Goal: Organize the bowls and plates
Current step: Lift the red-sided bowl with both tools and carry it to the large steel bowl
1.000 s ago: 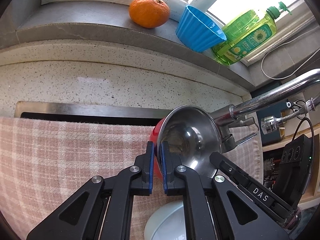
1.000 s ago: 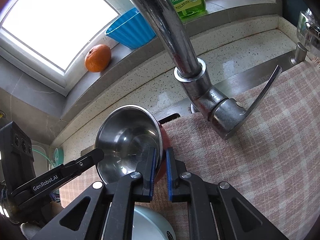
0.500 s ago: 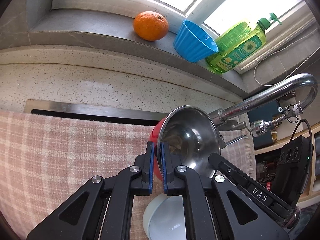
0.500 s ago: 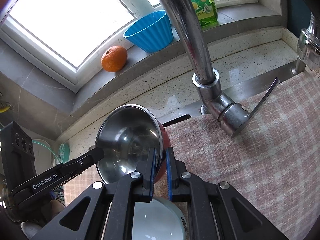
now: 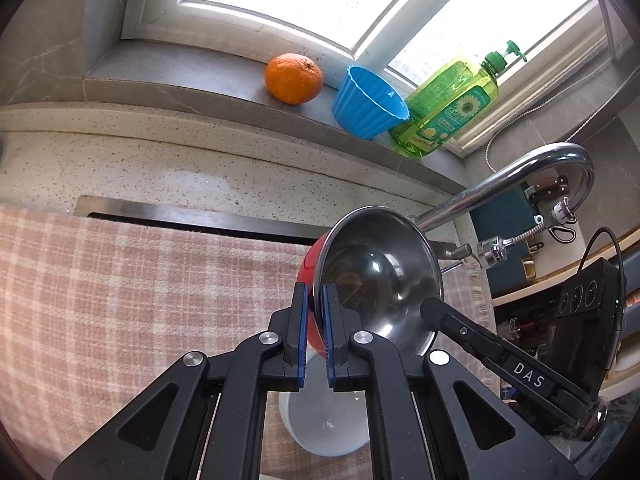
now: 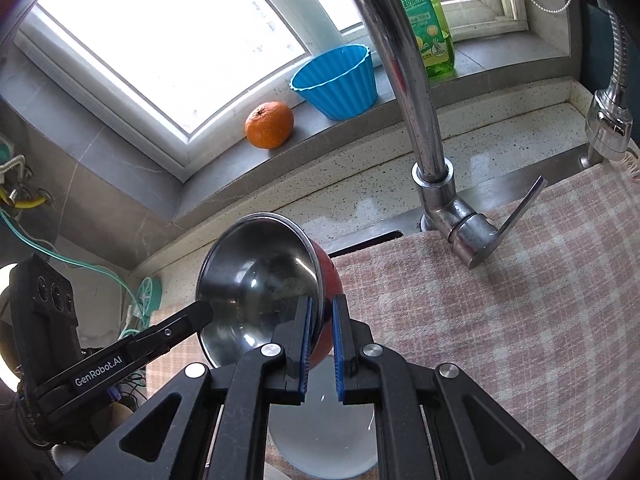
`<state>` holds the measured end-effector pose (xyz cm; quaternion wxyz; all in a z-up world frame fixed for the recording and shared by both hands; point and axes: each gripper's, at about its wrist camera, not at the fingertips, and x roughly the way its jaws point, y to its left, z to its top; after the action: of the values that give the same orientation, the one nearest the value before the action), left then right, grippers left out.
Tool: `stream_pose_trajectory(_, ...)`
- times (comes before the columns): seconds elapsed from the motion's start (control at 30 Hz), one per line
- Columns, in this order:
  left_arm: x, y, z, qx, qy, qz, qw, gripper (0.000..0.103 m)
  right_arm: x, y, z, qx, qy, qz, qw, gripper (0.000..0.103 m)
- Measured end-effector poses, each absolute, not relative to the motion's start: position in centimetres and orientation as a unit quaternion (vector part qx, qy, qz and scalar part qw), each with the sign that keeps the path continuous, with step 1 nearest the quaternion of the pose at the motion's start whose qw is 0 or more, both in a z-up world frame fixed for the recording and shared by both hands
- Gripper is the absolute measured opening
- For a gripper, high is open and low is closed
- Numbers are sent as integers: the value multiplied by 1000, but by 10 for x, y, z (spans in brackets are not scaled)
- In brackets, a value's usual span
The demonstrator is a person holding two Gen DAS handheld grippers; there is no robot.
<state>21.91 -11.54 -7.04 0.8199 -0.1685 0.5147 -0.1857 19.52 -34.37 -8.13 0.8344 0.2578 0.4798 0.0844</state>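
Steel shines up at me from the round bowl with the mirror-bright inside and red outer shell (image 5: 380, 276), which I hold tilted in the air between my two grippers, its open mouth turned toward my left side. My left gripper (image 5: 314, 330) angles steeply downward and is clamped on the near rim, one blue-padded finger (image 5: 303, 330) against the red outside and the other against the polished inside. My right gripper (image 6: 321, 340) slants down at a similar pitch and pinches the opposite stretch of rim the same way, one blue pad inside the bowl, one on the red shell. In the left wrist view my right gripper shows as a black finger reaching in from the lower right to the bowl's edge; in the right wrist view my left one comes in from the lower left. Directly under the steel bowl, apart from it, a pale white round bowl (image 5: 324, 424) sits on the pink-and-cream checked cloth (image 5: 132, 300) that covers the work surface. A curved chrome tap (image 6: 404, 64) rises at the far edge of the cloth. Beyond it, on the grey stone windowsill (image 5: 208, 80), stand an orange fruit (image 5: 293, 78), a blue fluted plastic cup (image 5: 368, 108) and a green bottle of dish soap (image 5: 452, 104), side by side.
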Motion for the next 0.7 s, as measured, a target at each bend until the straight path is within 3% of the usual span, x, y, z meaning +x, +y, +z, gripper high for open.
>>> stream_pose_trajectory(0.7, 141, -43, -46, -196, 485, -141, 840, 6, 144, -269, -58, 224, 489, 149, 830, 9)
